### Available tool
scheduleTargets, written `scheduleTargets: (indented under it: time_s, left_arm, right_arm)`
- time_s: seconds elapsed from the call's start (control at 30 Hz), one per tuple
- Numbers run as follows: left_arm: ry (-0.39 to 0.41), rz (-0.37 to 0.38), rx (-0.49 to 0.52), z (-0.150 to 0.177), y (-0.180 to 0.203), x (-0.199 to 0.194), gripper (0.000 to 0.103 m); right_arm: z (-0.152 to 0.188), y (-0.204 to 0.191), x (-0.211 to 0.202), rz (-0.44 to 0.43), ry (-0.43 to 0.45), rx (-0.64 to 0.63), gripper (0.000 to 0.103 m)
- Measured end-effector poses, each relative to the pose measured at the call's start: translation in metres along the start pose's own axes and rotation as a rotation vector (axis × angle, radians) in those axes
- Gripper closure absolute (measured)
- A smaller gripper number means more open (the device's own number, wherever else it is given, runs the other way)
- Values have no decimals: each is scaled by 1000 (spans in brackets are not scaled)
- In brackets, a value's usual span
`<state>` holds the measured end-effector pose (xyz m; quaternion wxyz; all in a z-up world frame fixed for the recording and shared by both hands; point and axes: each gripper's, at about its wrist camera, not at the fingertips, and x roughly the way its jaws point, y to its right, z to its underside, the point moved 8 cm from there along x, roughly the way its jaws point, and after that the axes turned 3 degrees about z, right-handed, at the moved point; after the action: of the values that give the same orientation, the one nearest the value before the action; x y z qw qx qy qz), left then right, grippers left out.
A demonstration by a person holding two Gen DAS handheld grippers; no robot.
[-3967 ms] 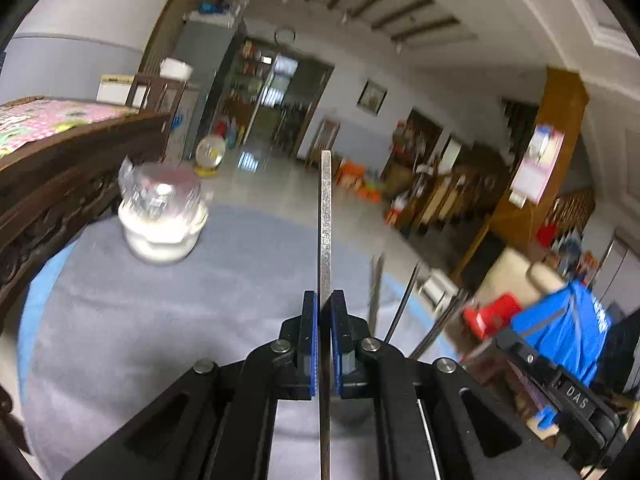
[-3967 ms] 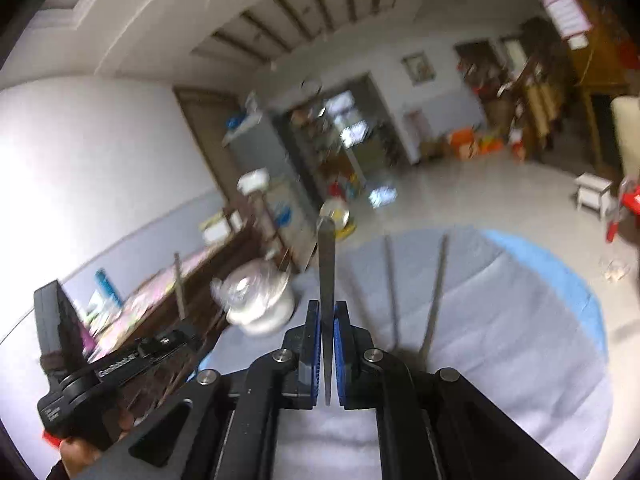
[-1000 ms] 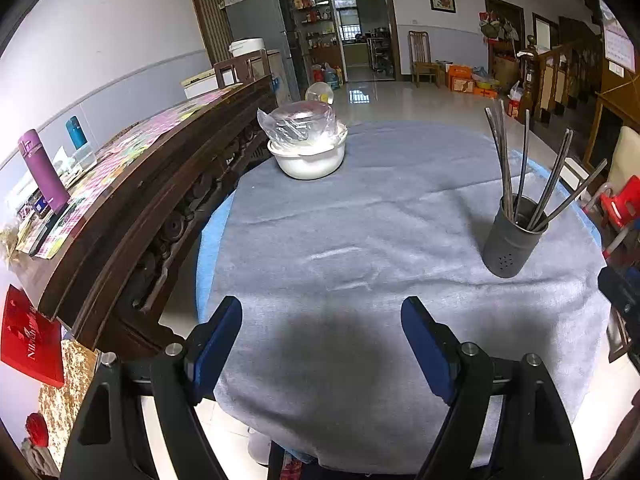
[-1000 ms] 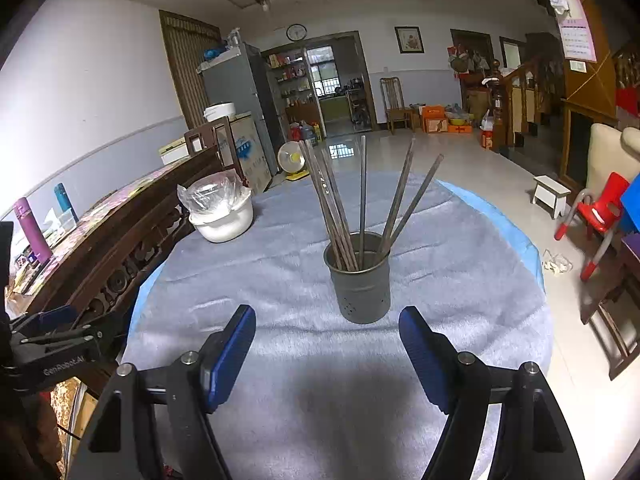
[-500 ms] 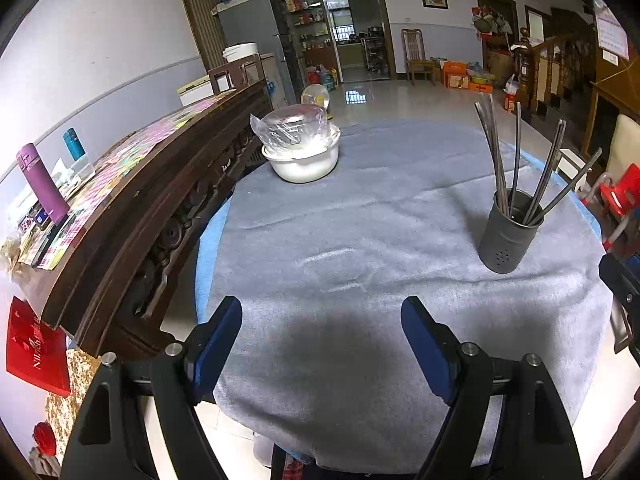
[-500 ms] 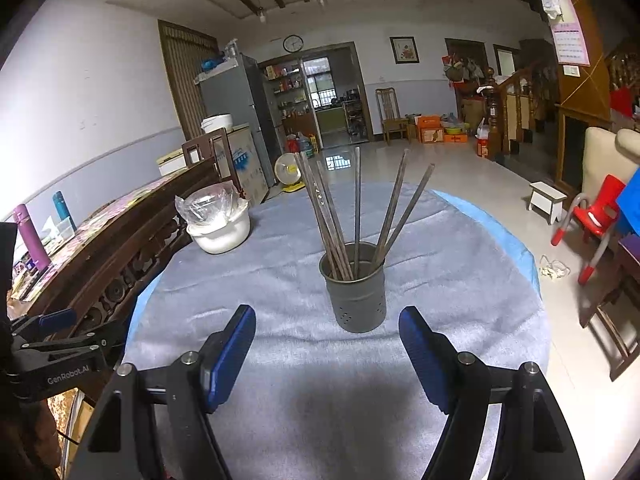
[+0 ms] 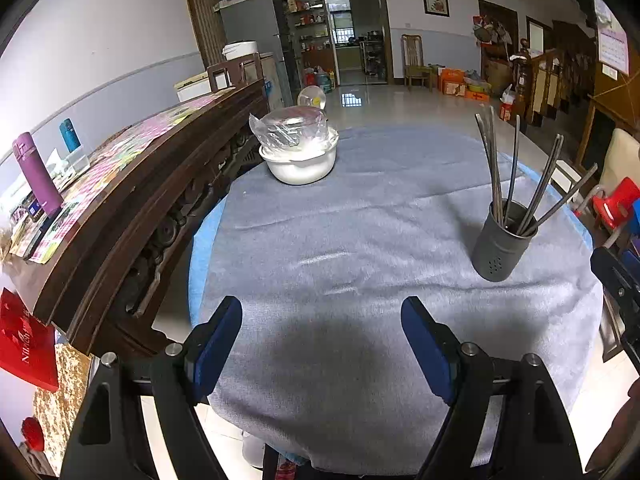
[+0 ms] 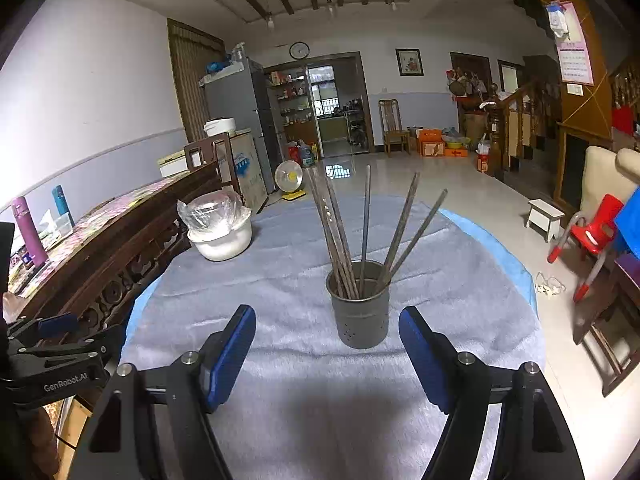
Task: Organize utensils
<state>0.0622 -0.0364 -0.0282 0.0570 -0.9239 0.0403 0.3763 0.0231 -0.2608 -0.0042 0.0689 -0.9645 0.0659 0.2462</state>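
Note:
A dark grey utensil holder stands upright on the round table's grey cloth. Several metal chopsticks stand in it, fanned out. It also shows at the right in the left wrist view, with the chopsticks. My right gripper is open and empty, just short of the holder. My left gripper is open and empty over the cloth's near edge, well left of the holder.
A white bowl covered with clear plastic sits at the table's far left, also seen in the right wrist view. A carved dark wooden sideboard runs along the left. A red child's chair stands on the floor at right.
Four seconds ago each gripper was shut on a chopstick; both are now open and empty, and the chopsticks stand in the holder. Over the last second both grippers drew back slightly.

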Motion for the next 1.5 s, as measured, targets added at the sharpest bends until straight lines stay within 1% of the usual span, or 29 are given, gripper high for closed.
scheduleTargets:
  time_s: [0.07, 0.3, 0.43, 0.97, 1.23, 1.5]
  left_arm:
    - [0, -8, -2, -1, -2, 1, 21]
    - [9, 5, 6, -2, -1, -2, 21]
    - [21, 13, 18, -4, 3, -7, 21]
    - [38, 0, 40, -12, 15, -18, 21]
    - [44, 10, 53, -15, 25, -22, 21]
    - [51, 25, 49, -17, 25, -26, 21]
  right_arm:
    - [-2, -3, 0, -4, 4, -1, 25]
    - [-4, -9, -4, -3, 26, 6, 25]
    - [-1, -9, -4, 5, 21, 6, 25]
    - [-1, 10, -10, -3, 37, 42, 25]
    - [-5, 23, -12, 1, 37, 61, 25]
    - [-9, 21, -12, 10, 46, 55, 25]
